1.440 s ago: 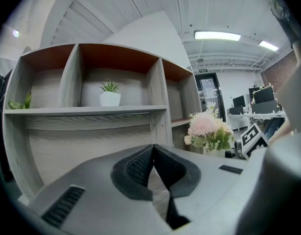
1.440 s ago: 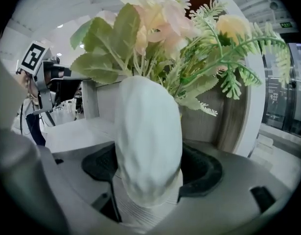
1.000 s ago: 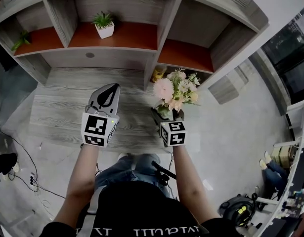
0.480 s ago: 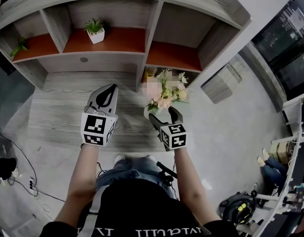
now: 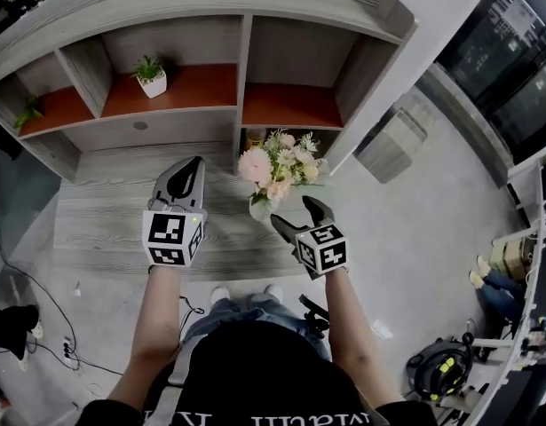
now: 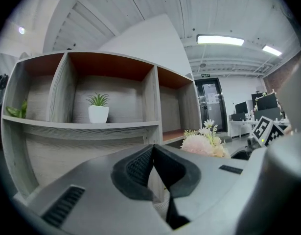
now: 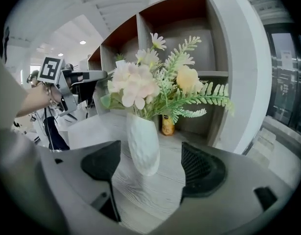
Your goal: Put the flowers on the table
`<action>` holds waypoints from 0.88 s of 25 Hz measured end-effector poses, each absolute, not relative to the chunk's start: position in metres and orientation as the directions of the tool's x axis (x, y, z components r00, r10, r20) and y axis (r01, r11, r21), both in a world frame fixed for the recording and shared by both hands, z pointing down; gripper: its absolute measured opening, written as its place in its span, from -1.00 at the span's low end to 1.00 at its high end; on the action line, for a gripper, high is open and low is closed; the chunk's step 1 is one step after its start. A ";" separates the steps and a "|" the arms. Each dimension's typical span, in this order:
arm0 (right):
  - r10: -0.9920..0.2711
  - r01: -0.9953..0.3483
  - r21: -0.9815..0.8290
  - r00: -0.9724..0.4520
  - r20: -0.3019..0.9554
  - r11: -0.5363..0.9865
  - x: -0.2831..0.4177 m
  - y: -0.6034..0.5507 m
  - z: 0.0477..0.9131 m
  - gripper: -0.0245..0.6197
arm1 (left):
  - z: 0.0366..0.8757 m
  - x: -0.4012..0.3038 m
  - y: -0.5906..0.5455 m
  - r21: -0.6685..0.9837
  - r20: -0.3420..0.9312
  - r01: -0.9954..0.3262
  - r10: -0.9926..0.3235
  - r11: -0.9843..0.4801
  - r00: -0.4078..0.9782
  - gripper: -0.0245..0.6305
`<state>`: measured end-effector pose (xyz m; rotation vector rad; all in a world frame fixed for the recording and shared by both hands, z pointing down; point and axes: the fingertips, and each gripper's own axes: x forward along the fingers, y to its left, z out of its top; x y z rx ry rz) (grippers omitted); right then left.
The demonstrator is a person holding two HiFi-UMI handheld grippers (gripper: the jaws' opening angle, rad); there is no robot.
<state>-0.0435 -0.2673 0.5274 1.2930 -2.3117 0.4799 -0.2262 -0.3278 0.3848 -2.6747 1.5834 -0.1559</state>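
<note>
A bouquet of pale pink and cream flowers (image 5: 274, 160) stands upright in a white ribbed vase (image 5: 259, 208) on the grey wood table (image 5: 113, 229). My right gripper (image 5: 294, 215) is open just behind the vase. In the right gripper view the vase (image 7: 143, 143) sits a little ahead of the spread jaws, touching neither pad (image 7: 203, 169), with the flowers (image 7: 150, 82) above. My left gripper (image 5: 191, 169) hovers over the table to the left of the vase, shut and empty. The left gripper view has its closed jaws in front and the flowers (image 6: 204, 143) at the right.
A grey shelf unit (image 5: 241, 69) with orange-brown cubby floors rises behind the table. A small potted plant (image 5: 150, 75) sits in one cubby, another green plant (image 5: 28, 114) is further left. A yellow bottle (image 7: 167, 124) stands in the low cubby behind the vase. Cables (image 5: 42, 327) lie on the floor.
One second ago my right gripper was shut on the vase. It has since opened and drawn back a little, leaving the vase standing on the table. The left gripper has hardly moved.
</note>
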 end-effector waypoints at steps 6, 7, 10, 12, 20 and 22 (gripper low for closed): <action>-0.728 -0.873 -0.077 -0.447 0.520 0.482 -0.028 -0.263 0.496 0.26 | 0.376 -0.226 -0.332 -0.074 0.043 -0.884 -0.887 -0.461 0.459 -0.89; -0.735 -0.877 -0.078 -0.443 0.514 0.474 -0.025 -0.263 0.491 0.26 | 0.374 -0.226 -0.333 -0.078 0.038 -0.885 -0.889 -0.458 0.457 -0.89; -0.758 -0.886 -0.079 -0.434 0.487 0.457 -0.018 -0.263 0.475 0.26 | 0.367 -0.226 -0.336 -0.082 0.023 -0.889 -0.893 -0.450 0.450 -0.90; -0.763 -0.885 -0.080 -0.439 0.474 0.459 -0.017 -0.263 0.465 0.25 | 0.364 -0.227 -0.338 -0.084 0.017 -0.891 -0.895 -0.445 0.445 -0.90; -0.800 -0.897 -0.048 -0.415 0.433 0.440 0.000 -0.269 0.429 0.25 | 0.350 -0.226 -0.344 -0.098 -0.005 -0.894 -0.898 -0.438 0.440 -0.89; -0.819 -0.904 -0.044 -0.405 0.407 0.425 0.005 -0.274 0.417 0.25 | 0.346 -0.224 -0.344 -0.106 -0.011 -0.892 -0.897 -0.439 0.443 -0.89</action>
